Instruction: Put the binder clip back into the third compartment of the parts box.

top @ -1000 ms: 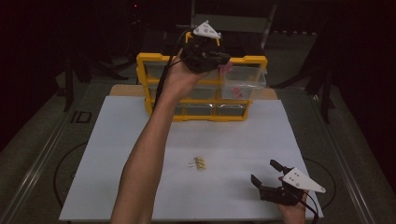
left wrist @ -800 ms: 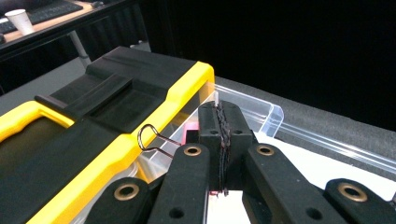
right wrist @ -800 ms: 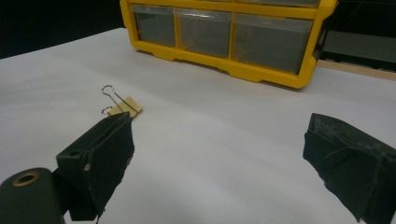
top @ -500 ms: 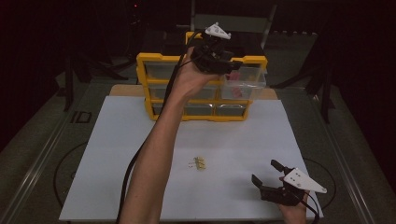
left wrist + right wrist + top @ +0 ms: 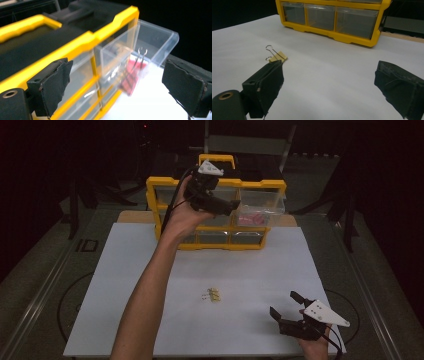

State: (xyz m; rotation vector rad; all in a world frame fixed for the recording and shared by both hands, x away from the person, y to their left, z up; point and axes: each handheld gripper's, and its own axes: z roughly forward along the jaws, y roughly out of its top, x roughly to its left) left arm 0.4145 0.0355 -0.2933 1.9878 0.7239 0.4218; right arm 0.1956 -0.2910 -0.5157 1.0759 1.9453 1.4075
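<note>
A yellow drawer organizer [image 5: 165,185] stands at the back of the white mat [image 5: 150,270]. Its clear upper right drawer [image 5: 260,202] is pulled out and holds red binder clips [image 5: 132,77]. My left gripper [image 5: 231,209] is held up in front of the organizer's upper row, open, its jaws on either side of that drawer's front in the left gripper view [image 5: 115,90]. A small yellow binder clip [image 5: 214,295] lies mid-mat. My right gripper [image 5: 285,303] rests low at the front right, open and holding nothing, with the yellow clip [image 5: 277,57] just beyond its left jaw.
The organizer's lower row of clear drawers [image 5: 320,17] is shut. A black cable [image 5: 170,212] trails down from the left gripper beside the forearm. Dark floor surrounds the mat, with a chair [image 5: 245,145] behind the organizer.
The left gripper has come down and a little to the left, from above the organizer's top to its upper drawers. The right gripper has stayed put.
</note>
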